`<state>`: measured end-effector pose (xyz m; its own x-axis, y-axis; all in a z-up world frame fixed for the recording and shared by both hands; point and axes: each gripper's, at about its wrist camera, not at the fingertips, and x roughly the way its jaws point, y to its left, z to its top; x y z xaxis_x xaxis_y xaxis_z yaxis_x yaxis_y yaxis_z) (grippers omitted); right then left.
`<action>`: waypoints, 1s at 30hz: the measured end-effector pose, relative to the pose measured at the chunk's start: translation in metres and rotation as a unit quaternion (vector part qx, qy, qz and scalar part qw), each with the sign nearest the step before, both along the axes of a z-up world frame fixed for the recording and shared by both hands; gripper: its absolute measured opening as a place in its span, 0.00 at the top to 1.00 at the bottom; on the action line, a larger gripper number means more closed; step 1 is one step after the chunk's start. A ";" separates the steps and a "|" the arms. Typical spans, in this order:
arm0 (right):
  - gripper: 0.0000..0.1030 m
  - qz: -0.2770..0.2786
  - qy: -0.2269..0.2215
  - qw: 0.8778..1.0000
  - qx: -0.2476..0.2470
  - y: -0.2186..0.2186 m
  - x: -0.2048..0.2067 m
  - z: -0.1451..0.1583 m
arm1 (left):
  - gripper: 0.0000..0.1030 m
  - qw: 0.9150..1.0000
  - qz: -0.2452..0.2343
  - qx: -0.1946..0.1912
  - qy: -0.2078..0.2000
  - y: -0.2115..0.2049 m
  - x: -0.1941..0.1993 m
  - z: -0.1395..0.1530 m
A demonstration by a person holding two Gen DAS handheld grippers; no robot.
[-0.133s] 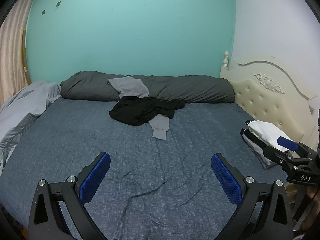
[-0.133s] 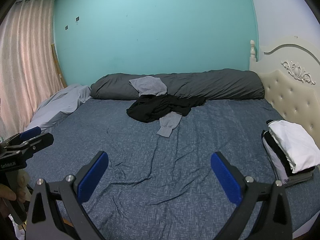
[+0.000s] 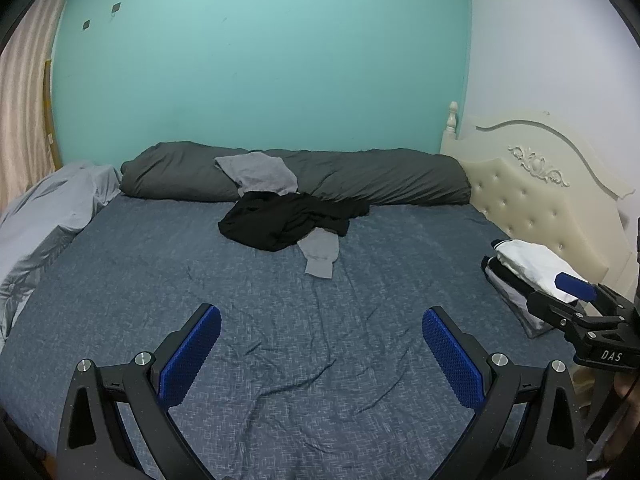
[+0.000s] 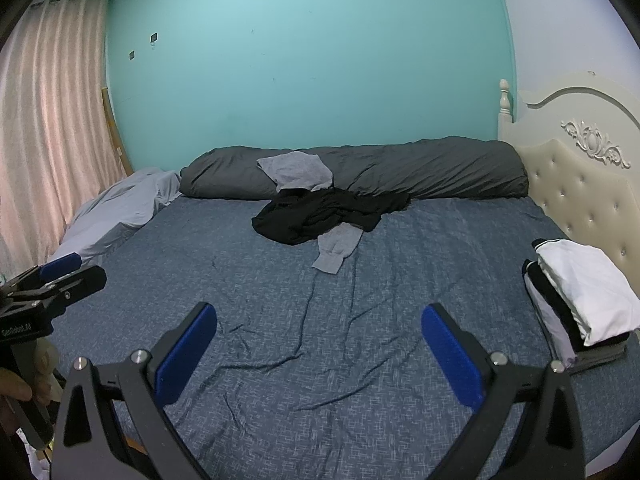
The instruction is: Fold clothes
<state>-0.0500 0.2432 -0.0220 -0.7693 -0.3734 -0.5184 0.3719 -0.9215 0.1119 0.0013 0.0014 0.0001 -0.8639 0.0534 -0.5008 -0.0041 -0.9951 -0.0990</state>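
A crumpled black garment (image 3: 280, 222) (image 4: 320, 218) lies at the far middle of the blue bed sheet (image 3: 240, 280) (image 4: 400, 280). A grey garment (image 3: 320, 254) (image 4: 336, 250) pokes out from under it, and its upper part (image 3: 258, 174) (image 4: 296, 170) rests on the dark rolled duvet. A stack of folded clothes (image 3: 528, 268) (image 4: 580, 296), white on top, sits at the bed's right edge. My left gripper (image 3: 320, 336) (image 4: 60, 276) and right gripper (image 4: 320, 332) (image 3: 576, 300) both stand open over the near sheet, with nothing between their blue pads.
A dark grey rolled duvet (image 3: 360, 178) (image 4: 420, 168) lies along the teal wall. A light grey bundle of bedding (image 3: 52, 208) (image 4: 120, 208) fills the left side. A cream tufted headboard (image 3: 536, 192) (image 4: 584, 184) bounds the right. Pink curtains (image 4: 44, 140) hang at the left.
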 end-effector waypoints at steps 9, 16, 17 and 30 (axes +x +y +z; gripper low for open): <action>0.00 -0.001 -0.003 1.000 0.001 0.001 -0.001 -0.001 | 0.00 1.000 0.002 0.002 -0.003 0.000 -0.002 -0.001; 0.00 -0.001 -0.002 1.000 0.002 0.002 -0.004 -0.001 | 0.00 1.000 0.000 0.003 -0.003 0.000 -0.002 -0.002; 0.00 -0.001 -0.002 1.000 0.002 0.003 -0.004 -0.001 | 0.00 1.000 0.000 0.003 -0.003 0.001 -0.002 -0.003; 0.00 -0.003 0.001 1.000 0.000 0.006 -0.003 0.001 | 0.00 1.000 0.001 0.001 -0.004 0.002 -0.002 0.001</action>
<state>-0.0530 0.2490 -0.0205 -0.7721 -0.3689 -0.5176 0.3665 -0.9237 0.1115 -0.0011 0.0033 0.0012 -0.8595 0.0537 -0.5084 -0.0020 -0.9948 -0.1017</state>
